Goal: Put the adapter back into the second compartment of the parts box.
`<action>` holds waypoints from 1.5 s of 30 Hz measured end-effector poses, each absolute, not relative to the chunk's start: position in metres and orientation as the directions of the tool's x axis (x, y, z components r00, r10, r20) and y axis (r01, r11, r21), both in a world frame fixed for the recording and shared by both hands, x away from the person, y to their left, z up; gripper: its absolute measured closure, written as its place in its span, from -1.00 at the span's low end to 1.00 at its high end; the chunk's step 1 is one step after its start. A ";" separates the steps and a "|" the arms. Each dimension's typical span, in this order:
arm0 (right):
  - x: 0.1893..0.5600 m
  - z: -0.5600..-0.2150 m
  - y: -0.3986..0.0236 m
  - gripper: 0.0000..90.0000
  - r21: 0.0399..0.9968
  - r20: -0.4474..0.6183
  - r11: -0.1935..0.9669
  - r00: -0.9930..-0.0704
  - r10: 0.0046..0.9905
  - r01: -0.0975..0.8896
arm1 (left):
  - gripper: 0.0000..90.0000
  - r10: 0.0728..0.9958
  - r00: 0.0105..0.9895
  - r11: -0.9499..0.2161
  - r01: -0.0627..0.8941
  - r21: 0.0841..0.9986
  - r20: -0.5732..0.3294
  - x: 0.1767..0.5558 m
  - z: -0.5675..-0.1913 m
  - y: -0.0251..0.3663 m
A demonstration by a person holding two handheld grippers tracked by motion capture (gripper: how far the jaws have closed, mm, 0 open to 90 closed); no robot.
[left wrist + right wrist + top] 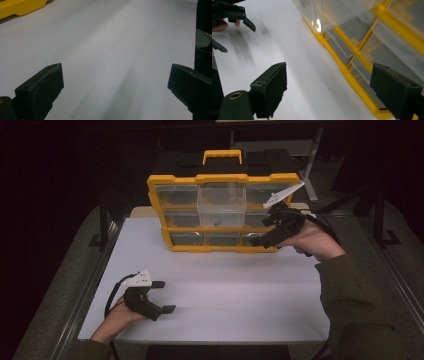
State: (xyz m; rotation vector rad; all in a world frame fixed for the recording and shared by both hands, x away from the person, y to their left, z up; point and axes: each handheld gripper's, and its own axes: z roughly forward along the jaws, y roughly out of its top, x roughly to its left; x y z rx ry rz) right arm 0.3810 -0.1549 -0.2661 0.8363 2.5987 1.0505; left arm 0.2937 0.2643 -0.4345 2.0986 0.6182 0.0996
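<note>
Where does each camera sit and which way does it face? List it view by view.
High view: above the person's side, looking forward and down at the white table, yellow organizer, both forearms and tools.
Left gripper view: on the left tool, along its open jaws across bare table.
Right gripper view: on the right tool, along open jaws beside the organizer's drawers.
Shared: both gripper views show the organizer's yellow frame; the right also catches the left tool.

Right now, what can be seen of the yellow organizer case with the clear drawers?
The organizer case has a yellow frame with a yellow handle on top and rows of clear plastic drawers. It stands upright at the far side of the white table. One middle drawer is pulled out toward the person, with a small dark item inside. The right hand-held gripper, jaws open, sits by its lower right drawers; contact cannot be told.
</note>
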 end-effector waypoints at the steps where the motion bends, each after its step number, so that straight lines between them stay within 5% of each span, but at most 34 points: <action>1: 0.380 -0.270 -0.154 -0.72 0.694 0.010 0.580 -0.811 0.585 0.426 | -1.00 0.464 0.871 -0.455 0.390 0.800 -0.161 0.294 -0.434 0.264; 10: 0.372 -0.306 -0.152 -1.00 0.697 0.014 0.569 -0.802 0.597 0.436 | -1.00 0.463 0.872 -0.458 0.388 0.800 -0.158 0.293 -0.434 0.264; 45: 0.315 -0.415 -0.167 -1.00 0.737 0.069 0.495 -0.780 0.622 0.460 | -1.00 0.466 0.871 -0.455 0.388 0.801 -0.157 0.293 -0.435 0.266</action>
